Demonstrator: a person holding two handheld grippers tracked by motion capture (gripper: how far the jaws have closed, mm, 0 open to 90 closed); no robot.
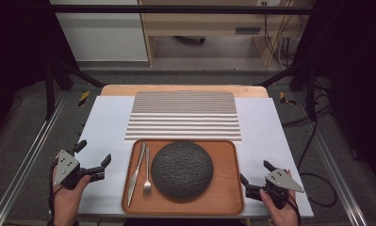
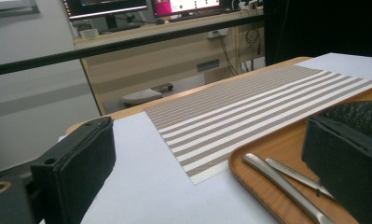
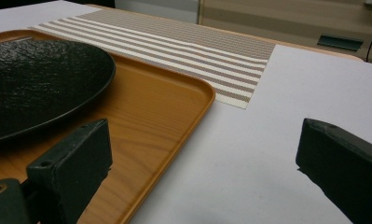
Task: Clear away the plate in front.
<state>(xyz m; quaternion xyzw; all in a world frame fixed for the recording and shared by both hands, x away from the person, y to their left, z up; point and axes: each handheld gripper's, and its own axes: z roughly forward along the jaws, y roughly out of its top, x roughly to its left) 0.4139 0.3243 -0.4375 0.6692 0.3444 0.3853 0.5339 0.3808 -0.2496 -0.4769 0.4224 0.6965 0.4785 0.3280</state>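
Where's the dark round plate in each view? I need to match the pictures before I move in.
High view: dark plate at lower centre, on the wooden tray.
Left gripper view: its edge at right, partly behind the right-hand jaw.
Right gripper view: at upper left.
Shared landmark: the striped placemat.

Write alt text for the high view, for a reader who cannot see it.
A wooden tray sits at the near edge of a white table, holding a dark round plate with a knife and fork to its left. A striped placemat lies beyond. The left gripper and right gripper flank the tray, both open.
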